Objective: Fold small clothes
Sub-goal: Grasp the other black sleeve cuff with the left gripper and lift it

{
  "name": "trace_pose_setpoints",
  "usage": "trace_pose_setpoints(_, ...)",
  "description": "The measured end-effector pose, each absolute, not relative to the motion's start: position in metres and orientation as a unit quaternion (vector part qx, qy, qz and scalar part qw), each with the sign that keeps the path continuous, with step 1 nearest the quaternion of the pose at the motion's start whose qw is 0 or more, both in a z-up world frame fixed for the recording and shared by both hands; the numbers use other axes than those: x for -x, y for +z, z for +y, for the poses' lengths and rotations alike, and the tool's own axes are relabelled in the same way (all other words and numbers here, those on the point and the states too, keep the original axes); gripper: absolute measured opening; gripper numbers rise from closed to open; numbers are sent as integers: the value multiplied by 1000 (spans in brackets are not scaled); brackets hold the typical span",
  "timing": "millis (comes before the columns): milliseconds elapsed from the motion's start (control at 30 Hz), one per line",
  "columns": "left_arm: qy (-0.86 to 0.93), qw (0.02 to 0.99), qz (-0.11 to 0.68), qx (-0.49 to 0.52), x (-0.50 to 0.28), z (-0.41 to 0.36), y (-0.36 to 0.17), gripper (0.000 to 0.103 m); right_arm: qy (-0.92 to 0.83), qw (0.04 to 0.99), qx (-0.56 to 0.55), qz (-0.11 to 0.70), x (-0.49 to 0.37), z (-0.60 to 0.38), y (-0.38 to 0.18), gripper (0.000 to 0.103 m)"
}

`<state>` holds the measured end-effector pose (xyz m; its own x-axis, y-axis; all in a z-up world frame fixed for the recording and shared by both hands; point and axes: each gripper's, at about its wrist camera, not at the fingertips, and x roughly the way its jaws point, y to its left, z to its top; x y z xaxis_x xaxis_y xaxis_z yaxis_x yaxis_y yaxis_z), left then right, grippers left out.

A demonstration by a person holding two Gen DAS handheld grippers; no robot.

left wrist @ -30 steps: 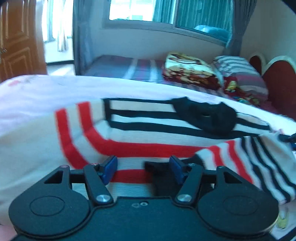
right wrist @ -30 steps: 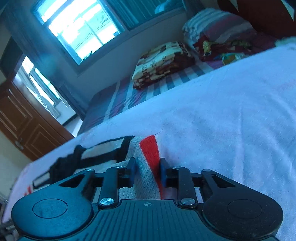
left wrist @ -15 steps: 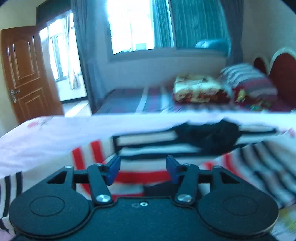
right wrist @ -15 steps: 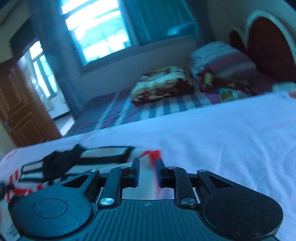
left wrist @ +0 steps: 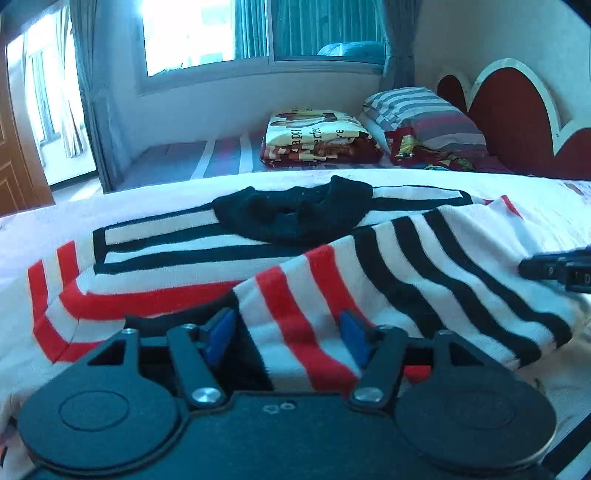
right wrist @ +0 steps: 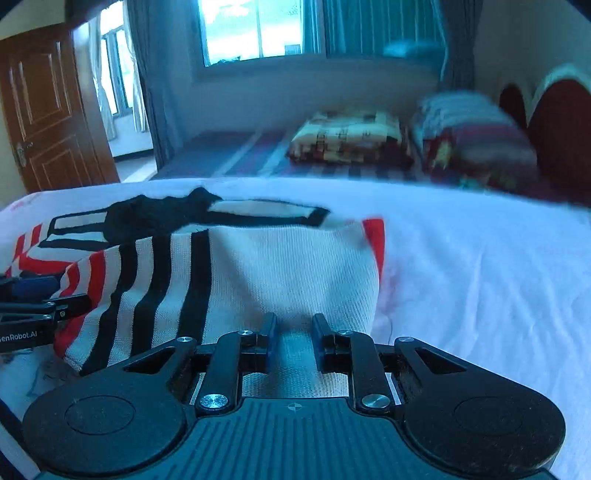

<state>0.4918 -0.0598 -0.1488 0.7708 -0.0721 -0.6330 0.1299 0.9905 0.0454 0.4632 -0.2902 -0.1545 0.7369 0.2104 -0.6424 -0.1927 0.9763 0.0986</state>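
Observation:
A small white sweater [left wrist: 369,258] with red and black stripes and a black collar [left wrist: 295,214] lies on the white bed cover [left wrist: 535,206]. Its lower part is folded up over the body. My left gripper [left wrist: 288,332] is open, with the folded striped edge lying between its blue pads. My right gripper [right wrist: 294,326] is narrowly open around a fold of the sweater's white hem [right wrist: 288,273]. The left gripper also shows at the left edge of the right wrist view [right wrist: 33,295], and the right gripper at the right edge of the left wrist view [left wrist: 557,267].
Beyond the bed cover lies a second bed with a striped sheet [left wrist: 221,162], a folded patterned blanket [left wrist: 317,136], a striped pillow [left wrist: 421,114] and a red headboard [left wrist: 517,107]. A window [left wrist: 207,33] is behind it. A wooden door [right wrist: 48,107] stands at the left.
Both grippers lifted and carried the sweater's lower part up over its body. The left gripper has opened wider. The right jaws have parted slightly around the hem.

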Motion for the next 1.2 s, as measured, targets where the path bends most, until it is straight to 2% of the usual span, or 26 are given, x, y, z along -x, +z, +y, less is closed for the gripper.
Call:
trace_pose_setpoints(33, -52, 940, 336, -35, -491, -55, -141, 54, 99, 931, -18, 350, -461, -288, -147, 20)
trace_pose_setpoints(100, -51, 951, 303, -29, -477, -45, -128, 56, 112, 937, -41, 329, -447, -286, -133, 20)
trace_pose_setpoints(167, -45, 930, 361, -53, -491, -43, -142, 65, 121, 928, -28, 350, -443, -273, -137, 20)
trace_pose_setpoints(200, -56, 934, 350, -45, -489, -37, -148, 65, 123, 909, -13, 398, -449, -264, -151, 22)
trace_pose_setpoints(233, -60, 933, 352, -34, -488, -30, -147, 67, 118, 919, 1, 376, -444, -259, -150, 23)
trace_pose_setpoints(300, -55, 936, 348, 0, -475, -12, -134, 65, 111, 918, -13, 381, -442, -257, -142, 24)
trace_pose_setpoints(367, -36, 943, 329, 26, -448, 16, -122, 64, 118, 922, -75, 360, -434, -267, -134, 24)
trace_pose_setpoints(467, 21, 949, 307, 73, -398, 80, -109, 64, 100, 919, -121, 361, -424, -274, -133, 24)
trace_pose_setpoints(533, 80, 946, 286, 131, -358, 134, -103, 60, 98, 913, -150, 365, -417, -275, -135, 24)
trace_pose_setpoints(633, 192, 923, 272, 195, -308, 211, -101, 37, 94, 908, -180, 367, -400, -267, -131, 24)
trace_pose_setpoints(767, 259, 871, 289, 300, -282, 293, -120, 37, 83, 898, -211, 378, -391, -252, -125, 24)
trace_pose_setpoints(867, 241, 846, 250, 404, -276, 330, -137, 37, 68, 899, -216, 375, -386, -243, -115, 24)
trace_pose_setpoints(1000, 227, 833, 219, 455, -292, 354, -145, 37, 50, 898, -214, 380, -379, -226, -109, 24)
trace_pose_setpoints(1033, 228, 833, 210, 458, -296, 359, -146, 29, 44, 898, -215, 382, -380, -222, -108, 24)
trace_pose_setpoints(1067, 234, 833, 204, 459, -303, 363, -145, 3, 41, 897, -217, 383, -381, -218, -107, 24)
trace_pose_setpoints(1133, 220, 828, 170, 487, -312, 377, -135, 5, 35, 897, -218, 382, -380, -211, -101, 24)
trace_pose_setpoints(1200, 198, 852, 133, 467, -325, 380, -108, 5, 36, 901, -221, 372, -378, -205, -94, 24)
